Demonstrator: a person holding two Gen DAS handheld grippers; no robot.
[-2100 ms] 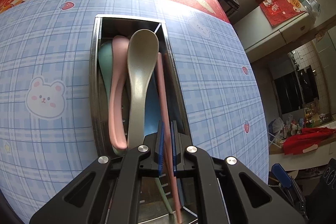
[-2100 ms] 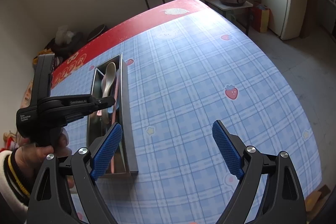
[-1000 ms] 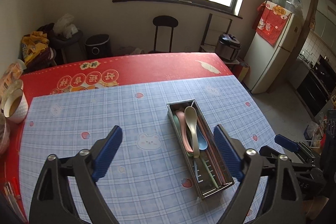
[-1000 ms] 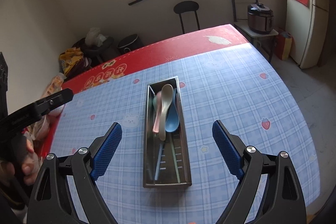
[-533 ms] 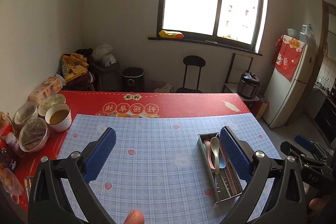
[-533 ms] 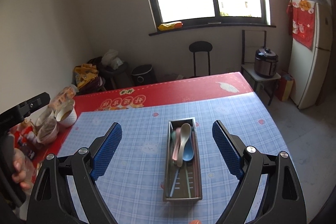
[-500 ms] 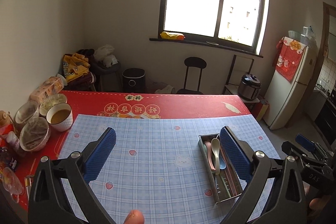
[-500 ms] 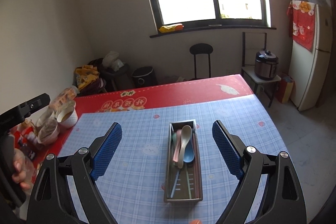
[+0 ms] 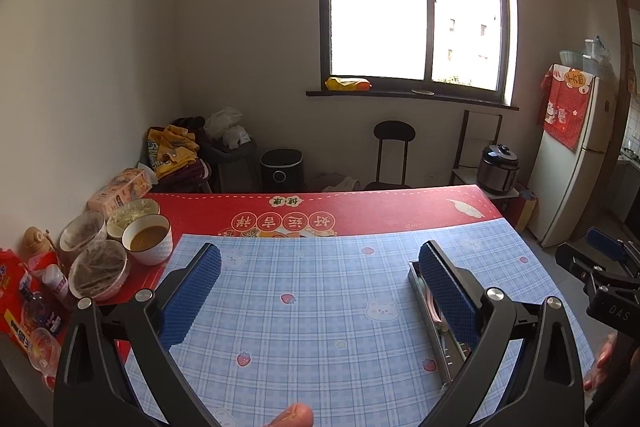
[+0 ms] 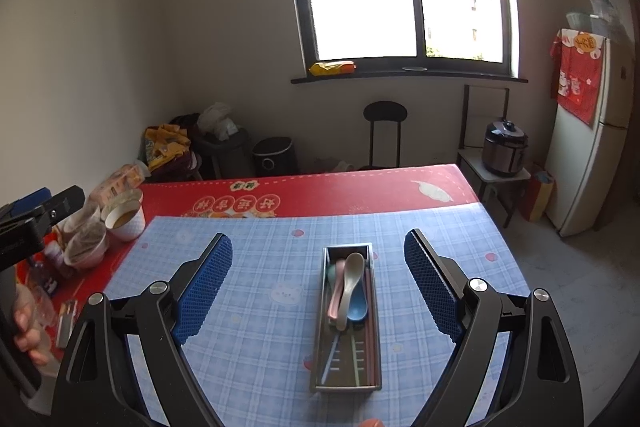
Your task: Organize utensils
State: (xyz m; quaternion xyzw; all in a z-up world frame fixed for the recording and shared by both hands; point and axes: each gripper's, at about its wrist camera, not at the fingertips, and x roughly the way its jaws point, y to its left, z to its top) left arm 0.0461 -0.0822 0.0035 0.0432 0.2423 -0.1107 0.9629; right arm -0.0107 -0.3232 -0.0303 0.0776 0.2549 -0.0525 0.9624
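A steel utensil tray lies lengthwise on the blue checked tablecloth. It holds a beige spoon, a pink spoon, a blue spoon and several chopsticks. My right gripper hovers high above the tray, open and empty. In the left wrist view my left gripper is open and empty too, raised over the cloth, and its right finger hides most of the tray.
Several bowls and snack packets crowd the table's left edge on the red cloth. A stool, a rice cooker and a fridge stand beyond the table. A hand shows at left.
My left gripper let go of the chopsticks in the tray and opened. Both grippers then drew back and rose well above the table, tilting up toward the window.
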